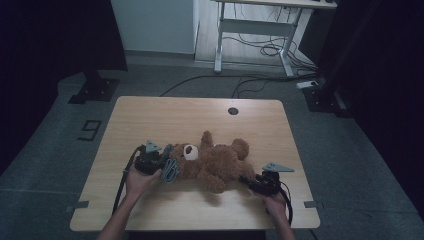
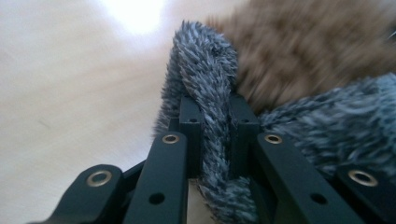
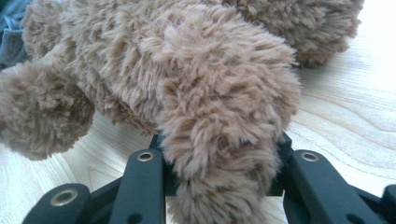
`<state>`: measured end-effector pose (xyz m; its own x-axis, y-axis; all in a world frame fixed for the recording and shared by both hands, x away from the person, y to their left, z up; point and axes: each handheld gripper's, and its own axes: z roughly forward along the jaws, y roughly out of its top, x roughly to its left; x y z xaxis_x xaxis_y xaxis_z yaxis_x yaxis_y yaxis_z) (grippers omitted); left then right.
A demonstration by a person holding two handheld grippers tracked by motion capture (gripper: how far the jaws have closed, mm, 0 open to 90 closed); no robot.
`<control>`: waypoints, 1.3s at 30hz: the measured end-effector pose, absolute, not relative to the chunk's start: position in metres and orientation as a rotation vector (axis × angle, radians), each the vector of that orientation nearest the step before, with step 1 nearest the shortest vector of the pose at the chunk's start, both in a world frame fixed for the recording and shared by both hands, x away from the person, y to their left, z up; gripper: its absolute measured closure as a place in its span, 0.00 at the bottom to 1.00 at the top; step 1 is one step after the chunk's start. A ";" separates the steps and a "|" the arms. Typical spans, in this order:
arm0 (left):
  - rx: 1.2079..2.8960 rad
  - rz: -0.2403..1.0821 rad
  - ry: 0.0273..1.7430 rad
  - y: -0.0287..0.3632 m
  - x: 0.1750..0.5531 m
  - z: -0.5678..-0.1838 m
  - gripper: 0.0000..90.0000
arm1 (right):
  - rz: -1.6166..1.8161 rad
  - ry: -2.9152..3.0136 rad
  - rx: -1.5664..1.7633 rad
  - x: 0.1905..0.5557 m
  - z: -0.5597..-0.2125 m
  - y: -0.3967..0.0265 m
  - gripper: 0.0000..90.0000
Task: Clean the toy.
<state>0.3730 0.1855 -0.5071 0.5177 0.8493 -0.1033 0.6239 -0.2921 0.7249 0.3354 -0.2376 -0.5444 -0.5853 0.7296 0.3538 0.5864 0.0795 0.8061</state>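
A brown teddy bear [image 1: 217, 161] lies on its back across the middle of the wooden table [image 1: 150, 117], head toward the left. A grey-blue fuzzy scarf [image 1: 170, 169] sits at its neck. My left gripper [image 1: 159, 162] is at the bear's head, shut on a fold of the scarf [image 2: 205, 93], with brown fur [image 2: 303, 42] just behind. My right gripper [image 1: 246, 180] is at the bear's lower end, shut on a brown plush leg [image 3: 219, 154] that runs down between its jaws.
A round cable hole [image 1: 233, 111] sits near the table's far edge. Beyond the table stand a white desk frame [image 1: 255, 30], loose floor cables [image 1: 270, 50] and black stand bases [image 1: 95, 90]. Bare tabletop lies in front of and behind the bear.
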 end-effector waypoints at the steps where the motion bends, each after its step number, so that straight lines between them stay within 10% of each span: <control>1: 2.008 0.376 1.204 0.187 0.373 -0.509 0.88 | 1.525 2.202 1.351 0.336 -0.545 -0.237 0.69; 28: 1.932 0.436 1.153 0.178 0.386 -0.472 0.88 | 1.466 2.182 1.377 0.346 -0.545 -0.231 0.69; 39: 1.950 0.445 0.940 0.110 0.380 -0.428 0.87 | 1.466 2.181 1.378 0.343 -0.545 -0.231 0.68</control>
